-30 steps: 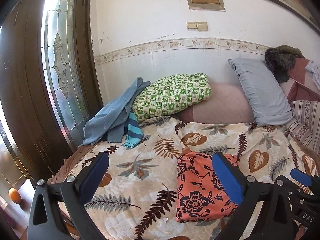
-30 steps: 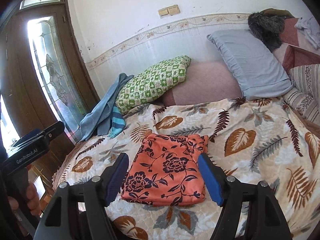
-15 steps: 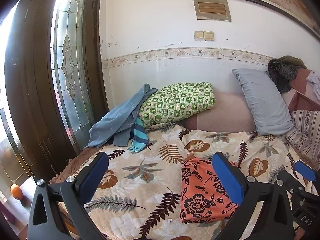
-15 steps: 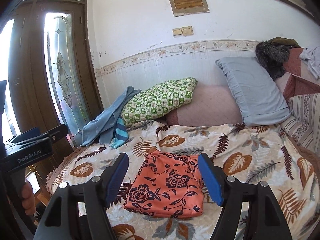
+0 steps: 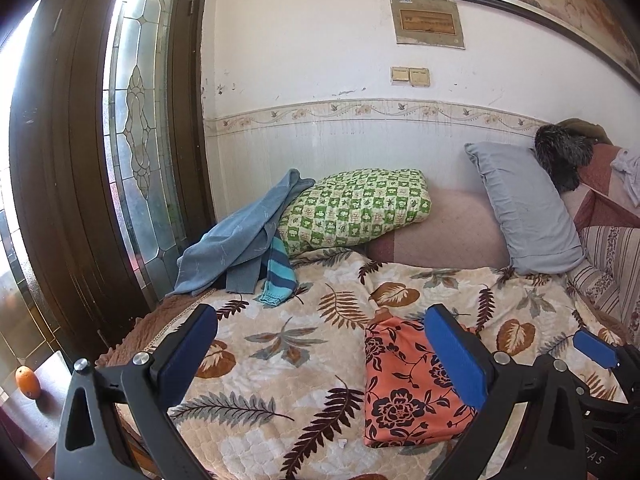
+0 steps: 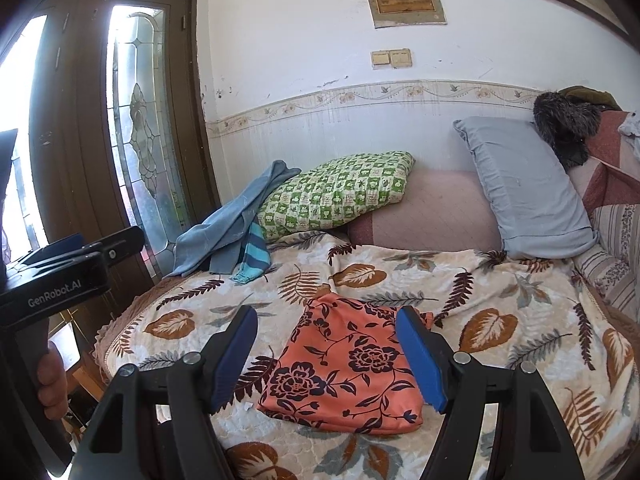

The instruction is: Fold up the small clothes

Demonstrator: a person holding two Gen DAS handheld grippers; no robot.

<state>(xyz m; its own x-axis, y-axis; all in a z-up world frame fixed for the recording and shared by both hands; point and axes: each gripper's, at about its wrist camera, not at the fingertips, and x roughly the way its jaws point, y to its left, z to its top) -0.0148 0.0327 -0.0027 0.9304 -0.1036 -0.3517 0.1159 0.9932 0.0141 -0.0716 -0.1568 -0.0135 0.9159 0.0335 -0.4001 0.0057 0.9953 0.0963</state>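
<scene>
Right wrist view: an orange floral garment lies folded flat on the leaf-print bed cover, framed by the right gripper, fingers spread and empty above it. The left gripper hangs just beside, equally released. Judged nearly finished; pressing edges square before picking the blue clothes would serve best.

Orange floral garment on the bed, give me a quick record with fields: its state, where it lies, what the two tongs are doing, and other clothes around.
garment: orange floral garment, folded into a flat packet
location: on the leaf-print bedspread, near the front edge
left tongs: open, empty, apart from the garment
right tongs: open, empty, raised over the garment
other clothes: blue clothes pile beside the green checked pillow, unfolded
</scene>
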